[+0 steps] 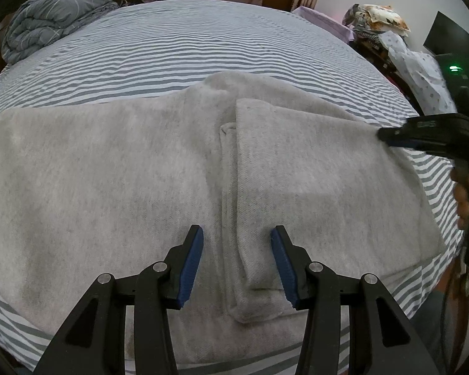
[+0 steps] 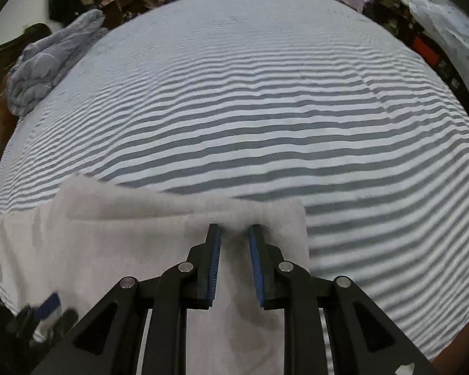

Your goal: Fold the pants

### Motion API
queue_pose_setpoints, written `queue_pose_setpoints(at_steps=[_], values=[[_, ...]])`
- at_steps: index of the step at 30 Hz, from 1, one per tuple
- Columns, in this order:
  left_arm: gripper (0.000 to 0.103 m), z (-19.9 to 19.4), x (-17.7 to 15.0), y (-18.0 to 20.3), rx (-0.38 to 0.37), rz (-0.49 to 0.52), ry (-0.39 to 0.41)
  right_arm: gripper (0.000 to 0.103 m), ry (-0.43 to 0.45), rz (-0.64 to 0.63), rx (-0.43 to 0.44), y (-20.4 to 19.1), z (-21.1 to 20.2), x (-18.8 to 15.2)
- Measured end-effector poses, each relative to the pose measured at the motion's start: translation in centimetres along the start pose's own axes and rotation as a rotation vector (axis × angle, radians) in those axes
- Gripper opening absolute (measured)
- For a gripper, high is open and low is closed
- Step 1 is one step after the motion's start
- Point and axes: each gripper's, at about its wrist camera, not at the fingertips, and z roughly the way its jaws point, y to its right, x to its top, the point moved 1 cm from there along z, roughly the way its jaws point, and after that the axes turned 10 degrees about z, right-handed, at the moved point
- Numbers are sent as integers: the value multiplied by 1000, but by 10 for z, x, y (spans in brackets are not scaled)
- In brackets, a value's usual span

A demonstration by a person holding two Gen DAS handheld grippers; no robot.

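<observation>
We've got the pants (image 1: 140,181) filling the frame's middle on the striped bed (image 1: 178,47), 1 flap folded at right. Left gripper (image 1: 237,261) wide, empty; right gripper (image 2: 234,262) narrow, maybe pinching cloth, can't tell. Risk: pulling unevenly skews the fold.

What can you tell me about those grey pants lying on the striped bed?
The pants are light heather grey, of a soft knit that looks like sweatpant fleece. They lie flat across the near part of the striped bed sheet, with one part already folded over on top, its edge forming a ridge down the middle. The left gripper hangs open just above that ridge. The right gripper is at the far right edge of the cloth, jaws narrowly apart; whether it pinches fabric is unclear.
</observation>
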Motion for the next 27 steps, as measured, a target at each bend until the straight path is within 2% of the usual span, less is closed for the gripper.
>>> queue_pose_setpoints(at_steps=[8, 12, 15, 18, 21, 22, 25, 27], values=[[48, -2, 4, -1, -6, -4, -1, 19, 6, -46, -21, -6, -5, -2], [49, -13, 4, -7, -33, -32, 2, 20, 22, -37, 36, -15, -29, -12], [49, -35, 3, -16, -59, -59, 44, 21, 29, -41, 75, -17, -47, -31], [63, -66, -4, -42, -111, -149, 108, 25, 27, -51, 122, -22, -63, -52], [65, -94, -18, -81, -149, -286, 168, 28, 17, -71, 162, -33, -74, -68], [66, -105, -27, -102, -159, -360, 192, 29, 8, -84, 177, -39, -77, -74], [66, -119, -49, -148, -162, -522, 226, 40, -9, -121, 196, -58, -81, -89], [66, -122, -71, -188, -159, -676, 235, 44, -13, -152, 194, -73, -83, -99]])
